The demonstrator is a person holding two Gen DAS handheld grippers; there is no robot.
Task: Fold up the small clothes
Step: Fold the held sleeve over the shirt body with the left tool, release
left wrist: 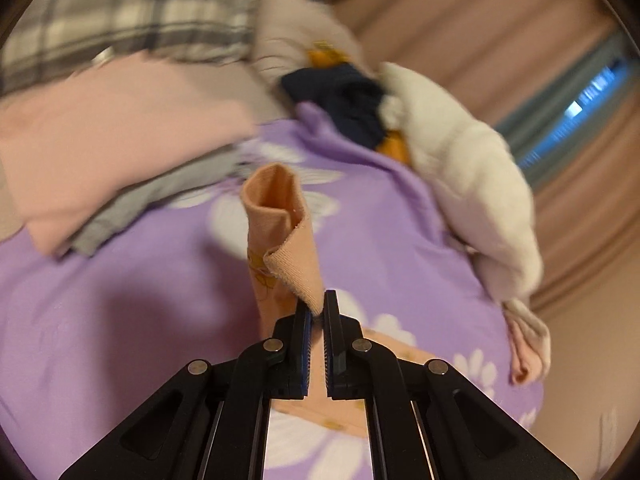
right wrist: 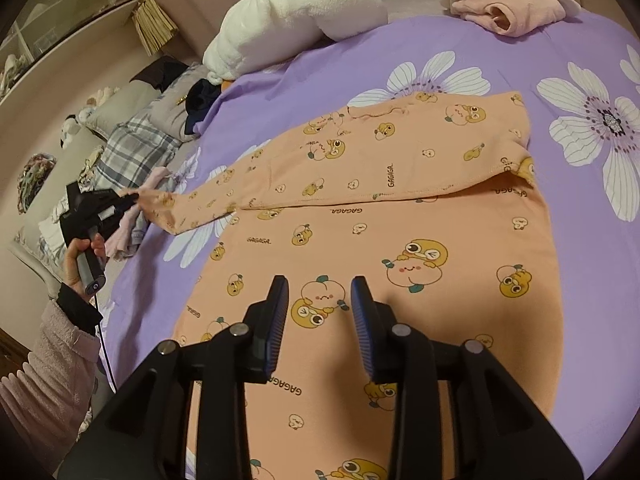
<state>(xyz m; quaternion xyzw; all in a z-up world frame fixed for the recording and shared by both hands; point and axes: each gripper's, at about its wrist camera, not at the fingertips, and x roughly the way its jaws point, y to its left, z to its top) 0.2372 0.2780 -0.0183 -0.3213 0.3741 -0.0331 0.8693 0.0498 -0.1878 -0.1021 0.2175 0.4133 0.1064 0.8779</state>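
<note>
An orange child's top point(right wrist: 400, 220) with cartoon prints lies spread on the purple flowered bedsheet point(right wrist: 320, 72), its right side folded over. My left gripper point(left wrist: 317, 312) is shut on the cuff of the left sleeve point(left wrist: 280, 232), which stands lifted off the sheet. In the right wrist view that same left gripper point(right wrist: 132, 200) holds the sleeve end point(right wrist: 176, 204) out to the left, in a person's hand point(right wrist: 76, 260). My right gripper point(right wrist: 319, 292) hovers open over the top's lower body, nothing between its fingers.
A white fluffy garment point(right wrist: 296, 16) and a pink-and-cream bundle point(right wrist: 508, 0) lie at the sheet's far edge. Folded pink and grey clothes point(left wrist: 100, 160) are stacked at left, beside plaid fabric point(right wrist: 136, 148) and dark clothing point(left wrist: 340, 100). Curtains point(left wrist: 480, 20) hang behind.
</note>
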